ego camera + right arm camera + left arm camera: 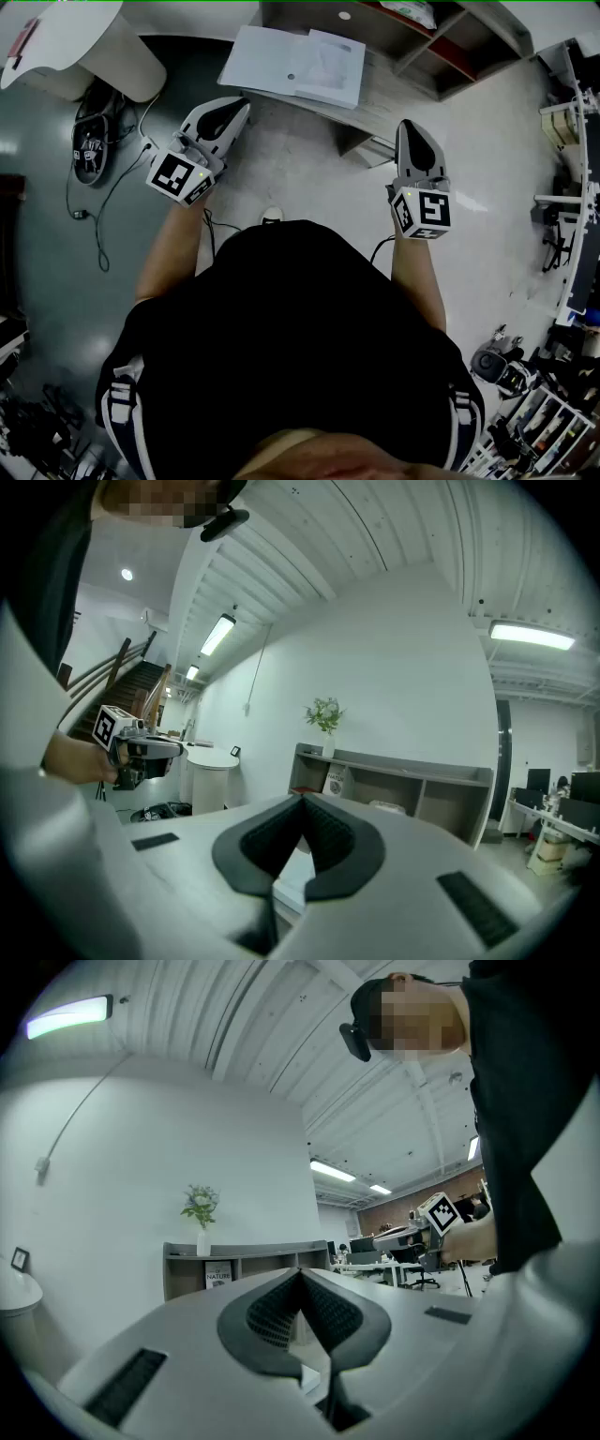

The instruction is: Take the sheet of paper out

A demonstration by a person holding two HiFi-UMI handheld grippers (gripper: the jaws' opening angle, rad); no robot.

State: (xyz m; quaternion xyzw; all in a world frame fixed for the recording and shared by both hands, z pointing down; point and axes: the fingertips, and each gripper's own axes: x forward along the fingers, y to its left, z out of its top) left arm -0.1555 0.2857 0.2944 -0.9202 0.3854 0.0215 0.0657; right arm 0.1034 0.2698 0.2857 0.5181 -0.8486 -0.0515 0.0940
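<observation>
On the shelf (389, 86) ahead lies the paper (298, 62), and your left gripper (240, 107) and right gripper (406, 128) are closed on nothing, so you seem to be just starting: reach in and open one.

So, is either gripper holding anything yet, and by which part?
Nothing is held. The left gripper and the right gripper both have their fingers shut on nothing. The paper lies on the table ahead of them.
</observation>
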